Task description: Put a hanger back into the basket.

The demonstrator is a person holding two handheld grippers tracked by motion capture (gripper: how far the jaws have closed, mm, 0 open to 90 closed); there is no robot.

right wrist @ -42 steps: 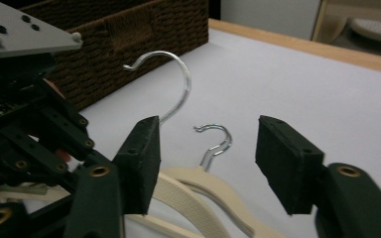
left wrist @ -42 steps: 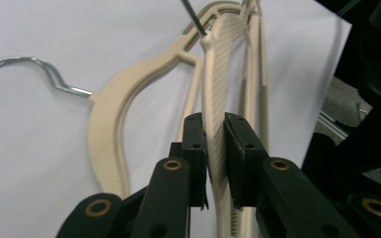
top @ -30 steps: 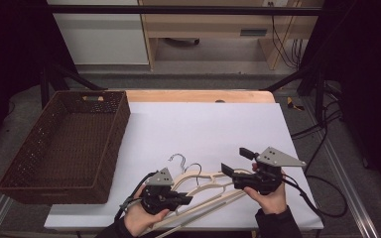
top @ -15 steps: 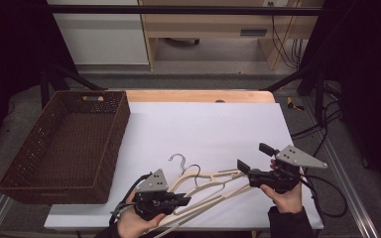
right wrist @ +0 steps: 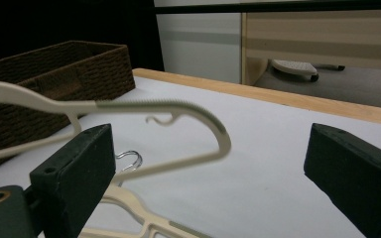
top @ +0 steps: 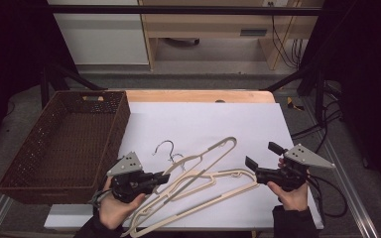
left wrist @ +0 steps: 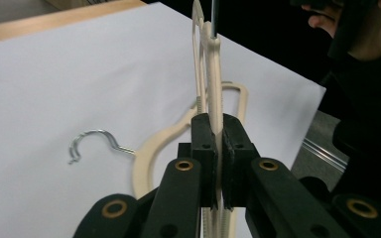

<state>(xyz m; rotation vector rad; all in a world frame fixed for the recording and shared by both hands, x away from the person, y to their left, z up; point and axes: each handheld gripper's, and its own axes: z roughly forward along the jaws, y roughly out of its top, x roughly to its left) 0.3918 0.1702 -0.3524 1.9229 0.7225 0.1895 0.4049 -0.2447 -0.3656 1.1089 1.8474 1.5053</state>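
Left gripper (top: 161, 179), low and left of centre in the high view, pinching the raised hanger (top: 213, 153) by its bar; jaws pressed together on the cream plastic, plain in the left gripper view, where the black pads sit at bottom centre with the hanger (left wrist: 213, 74) standing edge-on between them and running up to the top of the frame. Held by a hand (top: 114, 210) entering from the bottom edge. Right gripper (top: 260, 158), low and right in the high view, spread wide with nothing between the jaws, having just been opening; also borne by a hand (top: 290, 196) from the bottom edge. In the right gripper view, two black pads standing far apart at lower left and lower right, the raised hanger (right wrist: 144, 106) crossing the middle of the frame off the table, its far corner curving round at centre. Flat on the white sheet (top: 203, 124) beneath, more cream hangers (top: 228, 181) overlapping between the two grippers, the exact count hard to tell; one end lying just beside the open right jaws. A little farther up, at centre left of the high view, metal hooks (top: 164, 146) resting on the sheet; one hook (left wrist: 94, 144) at left in the left gripper view. Farther left, a brown wicker basket (top: 34, 163) on the table's left side, seen again at upper left in the right gripper view (right wrist: 54, 64). Beyond the sheet, the table's wooden edge (top: 198, 95) along the upper middle.
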